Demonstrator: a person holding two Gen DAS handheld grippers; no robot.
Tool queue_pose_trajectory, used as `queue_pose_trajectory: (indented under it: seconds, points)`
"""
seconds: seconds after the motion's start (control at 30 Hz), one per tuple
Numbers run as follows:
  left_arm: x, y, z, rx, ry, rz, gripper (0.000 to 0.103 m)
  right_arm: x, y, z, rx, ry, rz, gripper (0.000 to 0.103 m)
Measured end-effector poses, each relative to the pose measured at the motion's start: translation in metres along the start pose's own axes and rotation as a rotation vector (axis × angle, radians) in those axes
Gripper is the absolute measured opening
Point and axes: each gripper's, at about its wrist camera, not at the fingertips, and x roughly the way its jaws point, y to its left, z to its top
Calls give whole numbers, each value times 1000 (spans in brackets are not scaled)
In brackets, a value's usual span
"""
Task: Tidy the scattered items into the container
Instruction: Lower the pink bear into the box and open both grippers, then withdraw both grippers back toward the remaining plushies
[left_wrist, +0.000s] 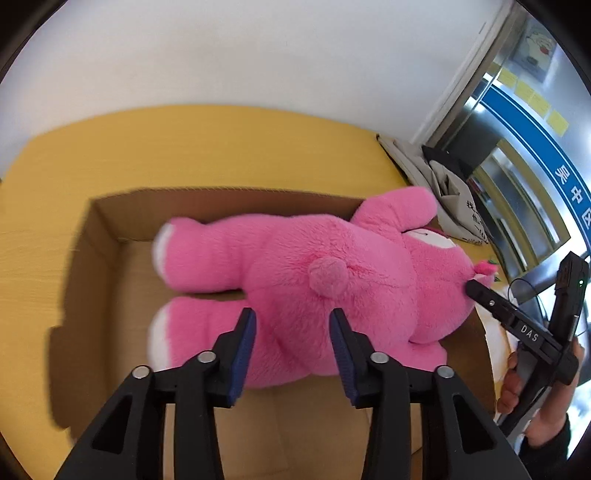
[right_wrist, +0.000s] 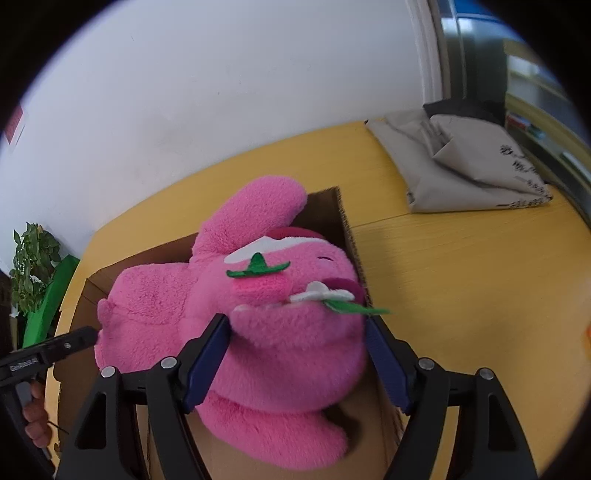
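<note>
Toy: a big pink plush toy lies in the cardboard box. Its back is up, and a small round tail shows in the middle.
Toy's legs: two feet with white soles point to the left end of the box in the left wrist view.
Toy's head: it is at the other end of the box, by the box wall (one arm sticks up over the rim).
Toy's face: seen from the right wrist, it has a green leaf, a white patch and a little white flower.
Box: brown, open on top, and it sits on the yellow tabletop.
Left tool: its blue pads are partly apart, one on each side of the toy's bottom. I cannot tell if they press on the fur.
Right tool: its blue pads stand wide, one on each side of the toy's head. The left pad is right at the fur, but I cannot tell if it squeezes.
Hands: a hand holds the right tool's handle, at the right edge of the left wrist view.
Bag: a grey crumpled bag lies on the tabletop, well apart from the box.
Plant: a green plant stands by the white wall.
</note>
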Motion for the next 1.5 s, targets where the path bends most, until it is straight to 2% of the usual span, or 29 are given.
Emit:
queue_pose_trajectory:
  seconds: [0.03,0.1,0.13,0.2,0.27,0.33,0.43,0.57,0.63,0.77,1.03,1.2,1.5]
  points:
    - [-18,2,-8,5,-27,14,59,-12,4,0,-13,-20,-1,79]
    - [-58,6,-24,15,-84,37,75,-47,12,-7,-62,-64,18,82]
    - [-79,9,-33,18,-113,48,80,-61,16,-9,-87,-83,29,84]
    - [-118,10,-57,13,-165,74,94,-92,25,-26,-123,-109,67,87]
    - [-150,13,-86,-2,-192,106,103,-120,34,-48,-145,-119,101,89]
    - [-169,13,-115,-19,-196,136,103,-143,44,-74,-164,-122,127,93]
    - [-184,14,-160,-28,-174,165,103,-164,52,-114,-187,-103,128,93]
    - [-194,17,-218,-33,-155,209,103,-184,49,-155,-160,-82,141,93]
    - [-198,15,-239,-23,-153,232,103,-194,46,-168,-139,-83,151,103]
    - [-201,6,-268,-11,-169,246,103,-213,41,-185,-142,-99,123,103]
    - [-196,-13,-293,6,-197,254,103,-228,47,-200,-189,-110,66,103]
    - [-187,-10,-297,-32,-198,229,103,-226,57,-208,-225,-104,45,103]
    - [-179,-7,-294,-42,-199,237,103,-218,58,-212,-224,-84,31,103]
